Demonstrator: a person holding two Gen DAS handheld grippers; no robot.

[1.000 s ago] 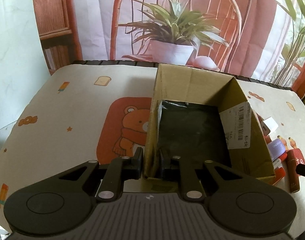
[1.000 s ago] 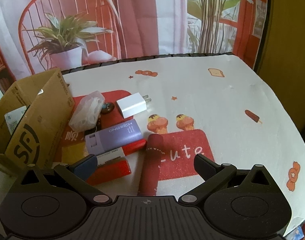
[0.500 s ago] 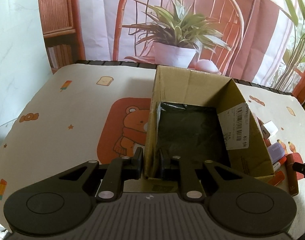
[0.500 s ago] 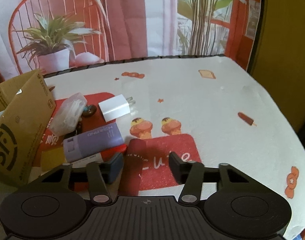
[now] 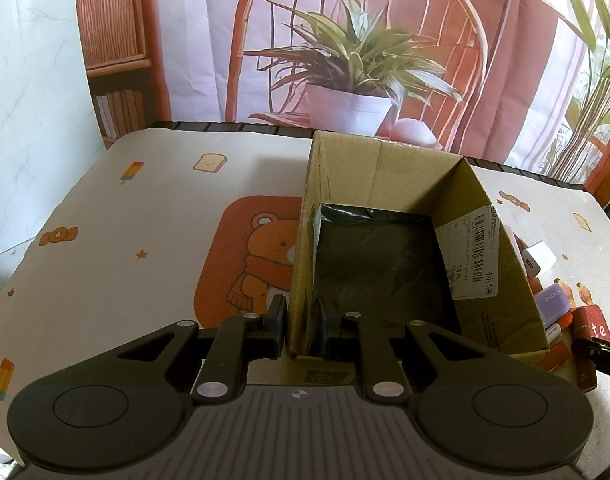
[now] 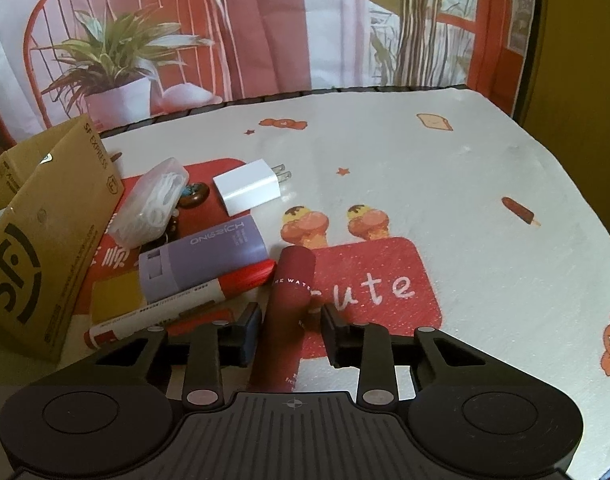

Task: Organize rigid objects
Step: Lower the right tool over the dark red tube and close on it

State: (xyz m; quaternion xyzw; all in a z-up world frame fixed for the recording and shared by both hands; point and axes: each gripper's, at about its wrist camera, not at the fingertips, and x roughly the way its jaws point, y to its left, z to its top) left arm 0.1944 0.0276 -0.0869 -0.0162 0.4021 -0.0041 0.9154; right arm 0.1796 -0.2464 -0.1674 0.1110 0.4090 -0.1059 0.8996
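Left tool (image 5: 301, 320) clamps box wall (image 5: 299, 280); right tool (image 6: 291, 332) closing around maroon tube (image 6: 289, 304).

The left gripper (image 5: 301, 322) points down at a slant, its jaws clamped on the near left wall of the cardboard box (image 5: 385, 176), one finger outside the box and one inside. The right gripper (image 6: 291, 330), to the right of the box, also slants down at the desk; its jaws are closing around the dark red tube (image 6: 289, 304), with a gap showing on the right side.
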